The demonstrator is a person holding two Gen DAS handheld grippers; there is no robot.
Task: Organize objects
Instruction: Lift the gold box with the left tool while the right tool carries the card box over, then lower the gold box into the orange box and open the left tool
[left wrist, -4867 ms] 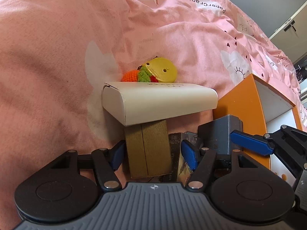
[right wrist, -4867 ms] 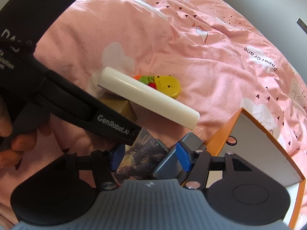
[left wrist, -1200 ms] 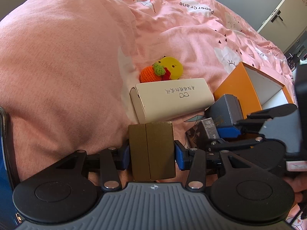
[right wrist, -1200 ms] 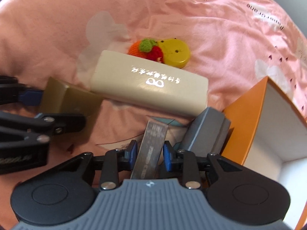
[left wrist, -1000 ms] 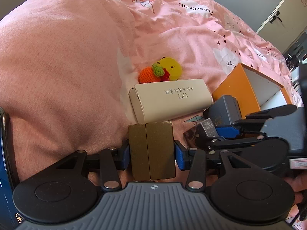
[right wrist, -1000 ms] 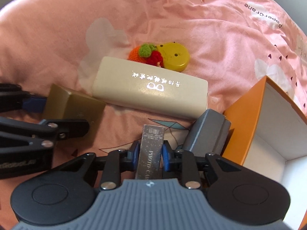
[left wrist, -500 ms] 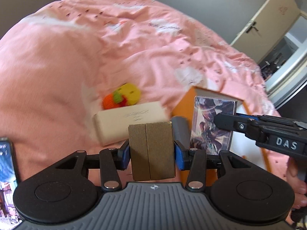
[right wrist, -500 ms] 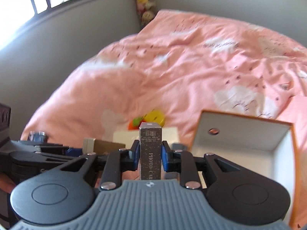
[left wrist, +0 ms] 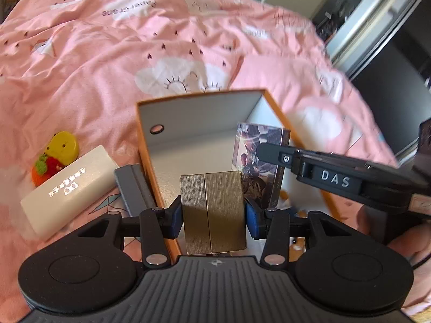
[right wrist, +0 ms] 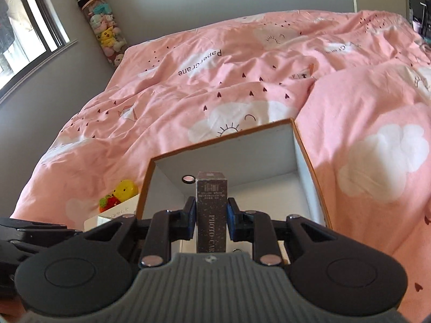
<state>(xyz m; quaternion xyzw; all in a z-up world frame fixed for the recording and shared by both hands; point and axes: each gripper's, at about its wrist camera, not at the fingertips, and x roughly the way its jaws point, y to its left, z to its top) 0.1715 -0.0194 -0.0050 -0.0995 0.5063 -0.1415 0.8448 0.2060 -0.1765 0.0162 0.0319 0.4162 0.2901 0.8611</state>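
Observation:
My left gripper (left wrist: pixel 213 216) is shut on a gold-brown box (left wrist: pixel 212 210) and holds it above the near edge of the open orange box (left wrist: pixel 145 140) with white inner walls. My right gripper (right wrist: pixel 208 222) is shut on a dark photo card pack (right wrist: pixel 211 210), held upright over the orange box (right wrist: pixel 309 161). In the left wrist view the card pack (left wrist: pixel 260 158) shows its printed face above the box, with the right gripper's black arm across it. A cream case (left wrist: pixel 70 188), a grey case (left wrist: pixel 134 188) and a yellow and orange knitted toy (left wrist: pixel 55 156) lie on the pink duvet left of the box.
The pink duvet (right wrist: pixel 242 80) with cloud prints covers the whole bed around the box. A tall tube of plush toys (right wrist: pixel 105 29) stands in the far corner by a window. A hand (left wrist: pixel 412 245) grips the right tool at the right edge. A doorway lies beyond the bed's far right.
Both grippers lifted their loads off the duvet and swung right, over the orange box. The card pack now stands upright. The cream case, grey case and toy stayed put.

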